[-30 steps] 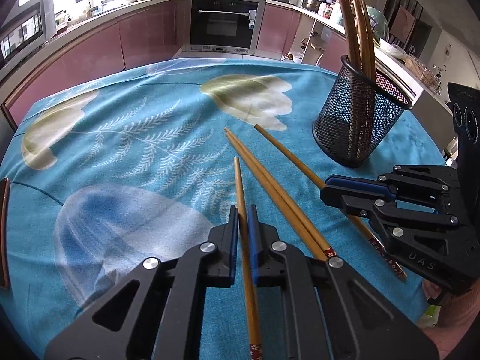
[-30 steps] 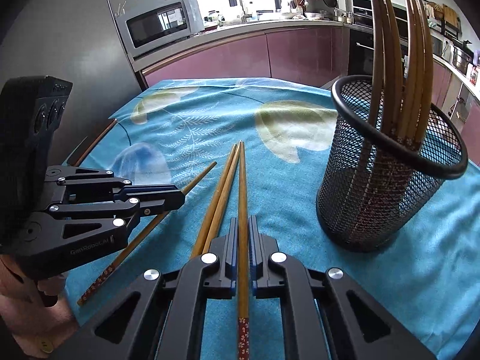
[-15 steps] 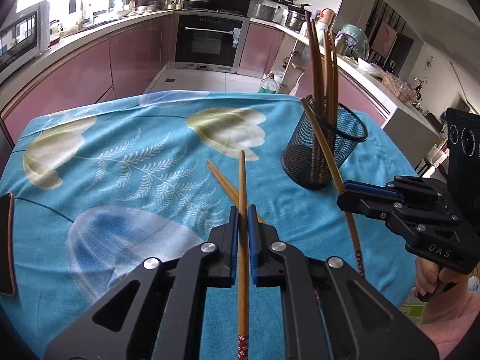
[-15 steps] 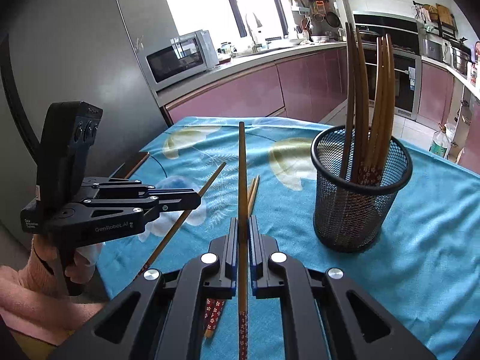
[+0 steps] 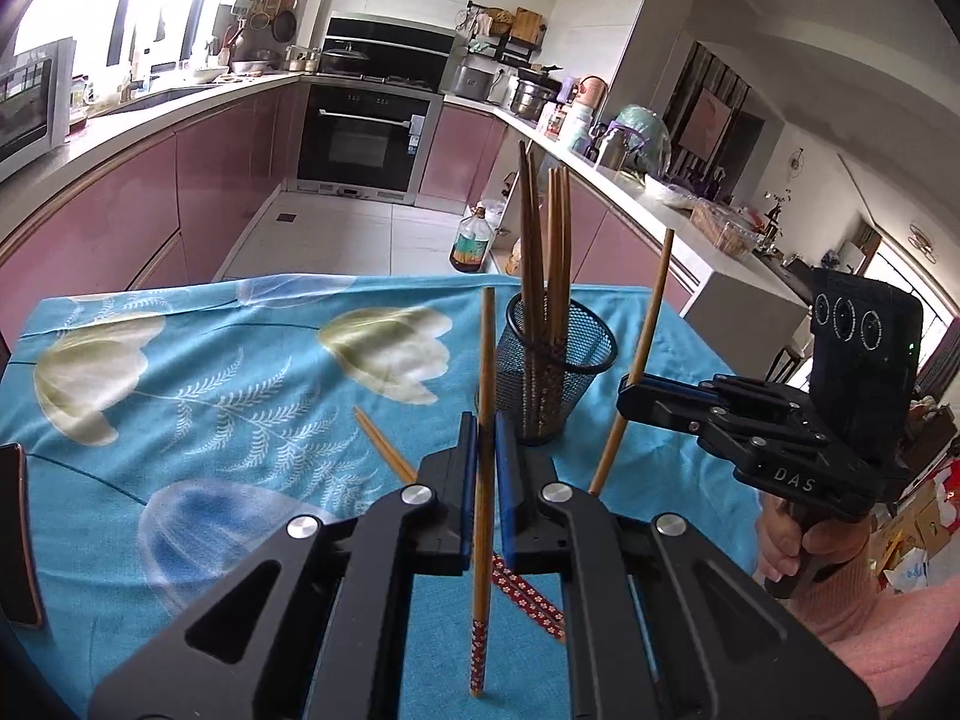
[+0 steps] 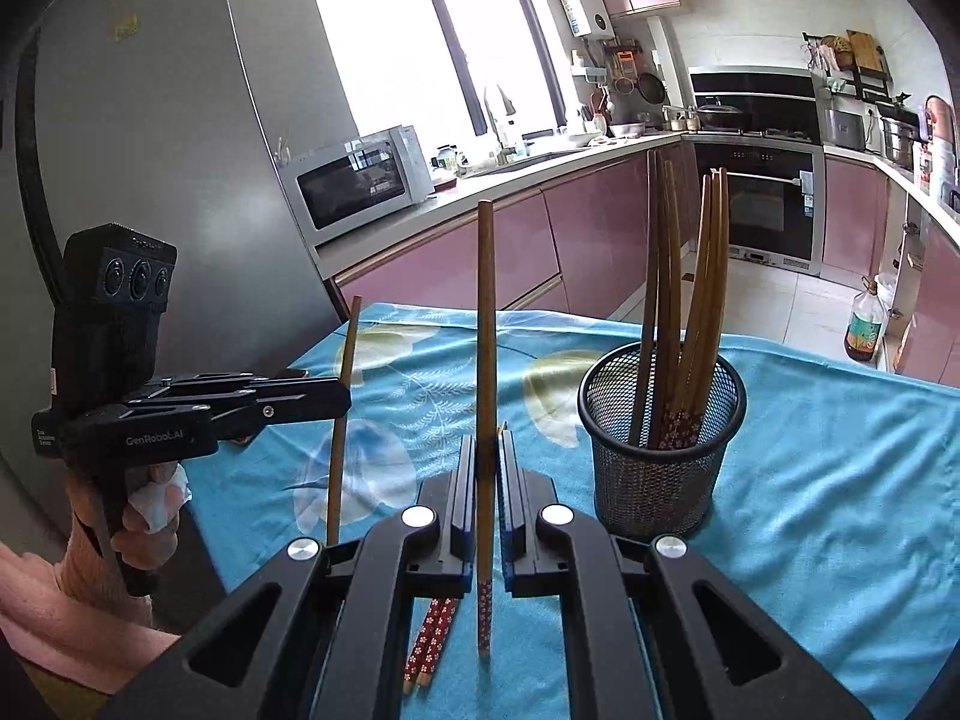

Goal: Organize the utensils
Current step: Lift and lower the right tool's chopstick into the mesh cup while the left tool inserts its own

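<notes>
While "GenRoboLAI" shows on left tongs (image 6: 336, 399) & "DAS" on right tongs (image 5: 627, 399), each clamps a chopstick (image 5: 483, 420).

Home kitchen — pink cabinets (image 6: 528, 246) run under an L-shaped counter (image 6: 540, 165), with a built-in oven (image 5: 360, 144) and stove at the far wall. Microwave (image 6: 360, 180) beside a tall grey fridge (image 6: 180, 138) on the left, big window (image 6: 432, 42) behind the sink. Pots (image 5: 531, 99) and jars crowd the right-hand counter — near side, a table with a blue floral cloth (image 5: 180, 372).
</notes>
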A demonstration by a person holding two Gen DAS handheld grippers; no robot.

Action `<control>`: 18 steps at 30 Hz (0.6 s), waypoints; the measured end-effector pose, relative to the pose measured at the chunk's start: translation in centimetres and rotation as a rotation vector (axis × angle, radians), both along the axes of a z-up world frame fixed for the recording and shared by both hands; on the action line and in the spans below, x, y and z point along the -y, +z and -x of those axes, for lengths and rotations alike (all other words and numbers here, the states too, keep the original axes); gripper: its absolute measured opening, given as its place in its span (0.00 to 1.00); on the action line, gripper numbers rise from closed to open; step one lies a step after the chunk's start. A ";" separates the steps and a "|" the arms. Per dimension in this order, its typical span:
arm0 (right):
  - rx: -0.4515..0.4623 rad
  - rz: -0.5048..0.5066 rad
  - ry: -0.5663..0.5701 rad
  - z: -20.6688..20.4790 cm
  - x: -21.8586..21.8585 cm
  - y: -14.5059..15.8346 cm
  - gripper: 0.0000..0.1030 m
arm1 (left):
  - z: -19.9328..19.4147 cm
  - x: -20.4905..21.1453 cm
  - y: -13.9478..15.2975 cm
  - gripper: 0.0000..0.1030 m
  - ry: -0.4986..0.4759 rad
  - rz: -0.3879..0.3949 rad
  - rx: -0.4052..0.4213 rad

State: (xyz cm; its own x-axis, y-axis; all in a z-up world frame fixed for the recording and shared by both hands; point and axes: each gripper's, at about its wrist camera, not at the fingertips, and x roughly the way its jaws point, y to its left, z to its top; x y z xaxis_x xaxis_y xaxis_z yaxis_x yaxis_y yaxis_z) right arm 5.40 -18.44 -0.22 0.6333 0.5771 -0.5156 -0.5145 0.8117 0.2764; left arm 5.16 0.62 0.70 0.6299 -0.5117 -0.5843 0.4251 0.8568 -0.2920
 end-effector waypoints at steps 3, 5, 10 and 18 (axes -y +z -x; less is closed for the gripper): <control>0.012 -0.004 -0.005 0.0 0.2 0.3 0.06 | 0.0 -0.3 0.6 0.06 -0.008 0.034 0.006; 0.018 -0.006 -0.011 0.1 0.4 0.5 0.06 | 0.1 -0.5 1.1 0.06 -0.015 0.057 0.011; 0.034 -0.011 -0.020 0.3 0.6 0.8 0.06 | 0.4 -1.0 2.3 0.06 -0.020 0.090 0.044; 0.066 -0.013 -0.038 0.5 1.1 1.5 0.06 | -0.5 -2.0 4.2 0.06 -0.009 0.172 0.074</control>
State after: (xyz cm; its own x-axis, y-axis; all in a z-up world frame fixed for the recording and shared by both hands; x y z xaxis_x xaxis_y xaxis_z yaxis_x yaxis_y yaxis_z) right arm 4.91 -19.54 1.31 0.6875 0.5583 -0.4644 -0.5009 0.8276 0.2534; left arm 5.67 2.66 4.87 0.6626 -0.6061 -0.4400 0.4584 0.7927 -0.4019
